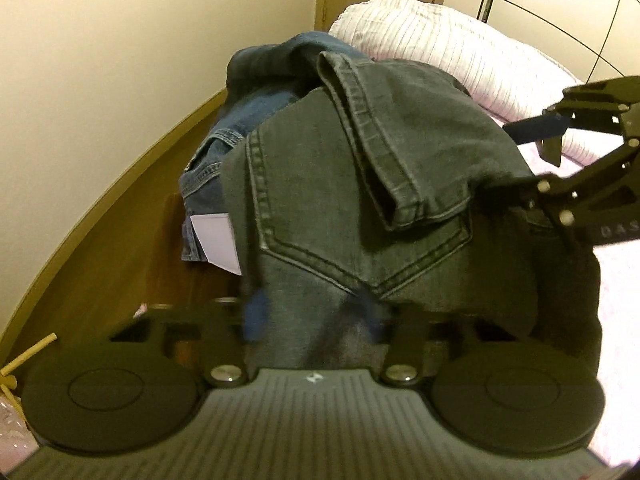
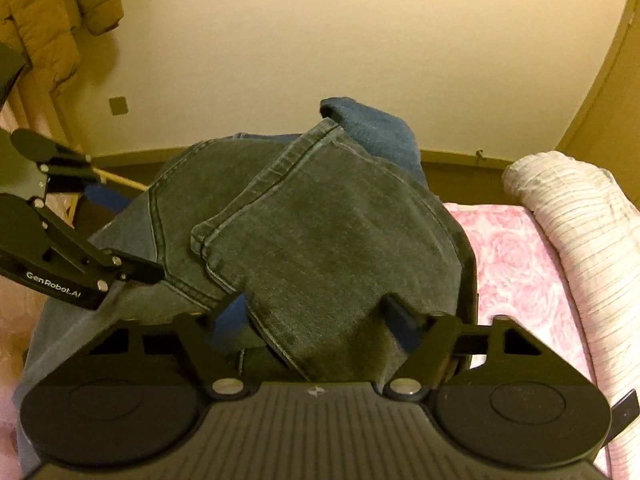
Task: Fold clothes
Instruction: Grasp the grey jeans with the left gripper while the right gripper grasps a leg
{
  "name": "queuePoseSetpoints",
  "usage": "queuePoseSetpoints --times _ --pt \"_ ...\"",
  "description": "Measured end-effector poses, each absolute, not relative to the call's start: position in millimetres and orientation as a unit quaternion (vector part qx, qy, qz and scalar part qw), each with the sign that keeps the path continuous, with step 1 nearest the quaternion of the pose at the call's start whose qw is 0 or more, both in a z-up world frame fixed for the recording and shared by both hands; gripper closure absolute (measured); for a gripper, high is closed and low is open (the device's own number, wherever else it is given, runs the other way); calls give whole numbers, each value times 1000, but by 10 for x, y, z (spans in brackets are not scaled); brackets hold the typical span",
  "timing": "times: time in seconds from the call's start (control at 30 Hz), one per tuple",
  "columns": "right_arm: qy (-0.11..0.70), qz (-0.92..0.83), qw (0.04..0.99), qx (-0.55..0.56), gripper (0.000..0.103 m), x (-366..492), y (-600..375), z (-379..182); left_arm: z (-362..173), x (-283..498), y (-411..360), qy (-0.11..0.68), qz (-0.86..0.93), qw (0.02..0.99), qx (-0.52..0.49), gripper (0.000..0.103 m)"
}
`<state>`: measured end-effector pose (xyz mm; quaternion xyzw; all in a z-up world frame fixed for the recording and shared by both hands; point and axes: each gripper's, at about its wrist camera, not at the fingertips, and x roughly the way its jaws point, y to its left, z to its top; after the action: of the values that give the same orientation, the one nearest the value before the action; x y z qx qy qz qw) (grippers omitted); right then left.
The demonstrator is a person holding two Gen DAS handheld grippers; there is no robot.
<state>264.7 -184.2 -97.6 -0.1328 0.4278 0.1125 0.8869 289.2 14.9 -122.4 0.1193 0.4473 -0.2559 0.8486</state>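
The grey jeans lie folded in a heap on the bed, a back pocket facing up and a hemmed leg end draped across the top. Beneath and behind them lie blue jeans, of which a waistband and a white label show at the left side in the left wrist view.

Left gripper: both blue-padded fingers flank the near edge of the grey denim, and cloth fills the narrow gap between them. The fingertips are blurred, but the pads appear to press on the fabric, so the grip reads as closed on the grey jeans. In the right wrist view the same gripper enters from the left, its tips at the denim's left edge.

Right gripper: its fingers stand at a middling width with a thick fold of the grey jeans between them. The cloth bulges up through the gap and both pads lie against it. In the left wrist view one of its fingers meets the right edge of the heap, the other stands clear above.

Setting: pink floral bedsheet, rolled white striped quilt to the right, wooden bed frame along a cream wall. No containers appear.
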Motion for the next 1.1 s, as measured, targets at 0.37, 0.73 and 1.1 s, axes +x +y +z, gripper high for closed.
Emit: queuePoseSetpoints --times 0.37,0.73,1.1 --pt "353 -15 935 -36 92 2016 -2680 -394 -755 2436 270 385 -289 872 94 100" --pt "346 -189 911 124 92 411 -3667 -415 -308 1569 -99 345 -381 853 90 100" --pt "370 -298 847 241 93 -1121 -4032 -888 -259 40 -1385 328 -547 755 150 101"
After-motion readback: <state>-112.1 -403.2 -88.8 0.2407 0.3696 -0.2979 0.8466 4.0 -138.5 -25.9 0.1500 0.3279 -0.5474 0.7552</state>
